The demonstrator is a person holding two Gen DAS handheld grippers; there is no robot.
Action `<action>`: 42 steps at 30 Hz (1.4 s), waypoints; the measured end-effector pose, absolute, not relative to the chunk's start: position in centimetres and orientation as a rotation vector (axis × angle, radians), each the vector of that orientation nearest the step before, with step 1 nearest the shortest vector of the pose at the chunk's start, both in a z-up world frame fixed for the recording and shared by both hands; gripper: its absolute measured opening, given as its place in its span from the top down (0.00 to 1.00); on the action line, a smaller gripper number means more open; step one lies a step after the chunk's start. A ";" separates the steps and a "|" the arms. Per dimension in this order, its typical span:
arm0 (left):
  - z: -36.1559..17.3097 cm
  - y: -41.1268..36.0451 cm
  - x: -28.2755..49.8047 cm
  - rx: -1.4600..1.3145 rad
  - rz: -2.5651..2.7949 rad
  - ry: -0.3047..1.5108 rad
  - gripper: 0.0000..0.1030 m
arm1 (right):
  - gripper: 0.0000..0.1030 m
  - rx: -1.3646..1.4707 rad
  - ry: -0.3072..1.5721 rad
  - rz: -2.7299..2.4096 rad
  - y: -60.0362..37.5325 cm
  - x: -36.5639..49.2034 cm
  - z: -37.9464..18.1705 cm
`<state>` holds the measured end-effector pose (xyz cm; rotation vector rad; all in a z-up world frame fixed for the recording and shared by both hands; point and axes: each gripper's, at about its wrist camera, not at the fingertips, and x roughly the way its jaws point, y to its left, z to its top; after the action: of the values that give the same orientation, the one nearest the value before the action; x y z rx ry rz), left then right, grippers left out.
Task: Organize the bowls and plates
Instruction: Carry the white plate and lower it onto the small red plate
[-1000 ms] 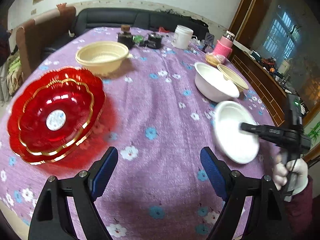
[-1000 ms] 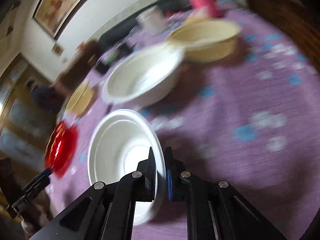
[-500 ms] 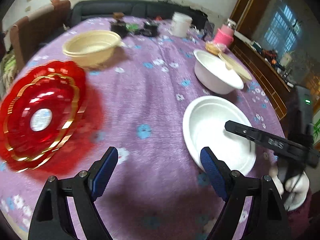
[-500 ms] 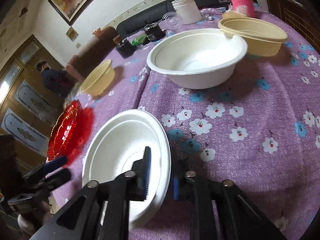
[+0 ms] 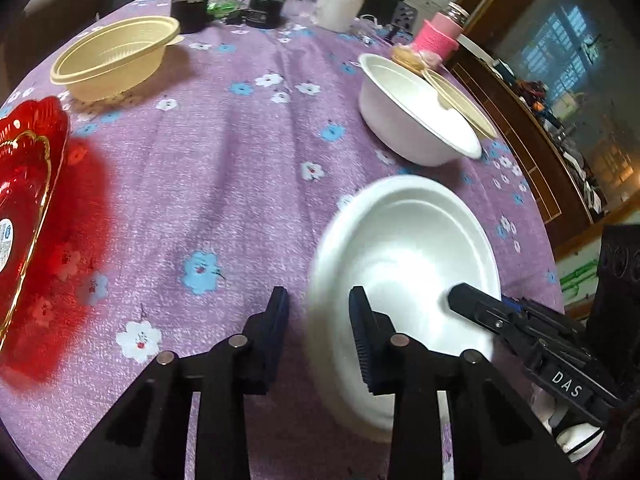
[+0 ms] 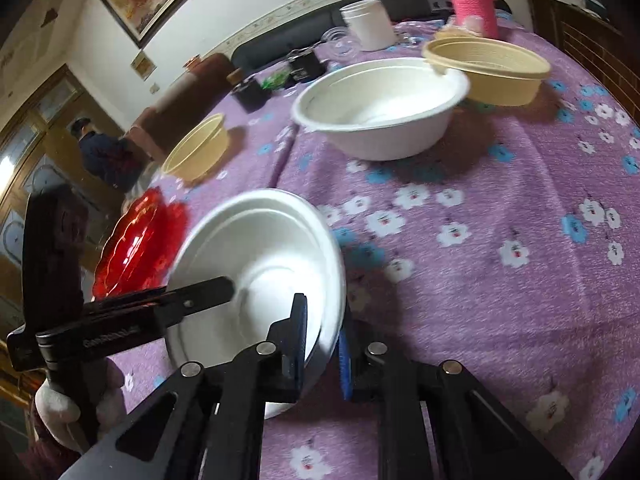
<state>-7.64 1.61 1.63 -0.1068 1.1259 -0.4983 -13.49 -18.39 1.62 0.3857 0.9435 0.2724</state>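
I see the white plate lying shallow and empty near me on the worktop, which wears a nubby purple cloth with printed flowers. My right gripper pinches the plate's near rim between its fingers. My left gripper has its fingers closing with the plate's left rim between them; the right-hand pad lies over the inside of the plate, though I cannot tell that both pads press yet. Farther off, the deep white bowl stands empty with a cream bowl just behind it, and another ribbed cream bowl sits empty at far left. The glossy red scalloped plates with gold trim are stacked at the left edge. A second ago the left fingers were spread wide over bare cloth, and the plate lay farther to the right.
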 end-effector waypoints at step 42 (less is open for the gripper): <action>6.4 28.4 -4.2 -0.301 -0.006 0.888 0.44 | 0.74 0.042 0.899 0.448 10.0 -0.6 3.1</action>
<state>-4.23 28.42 6.37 -0.3007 0.8879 -0.0065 -0.61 10.01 3.12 0.0424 0.8994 0.4475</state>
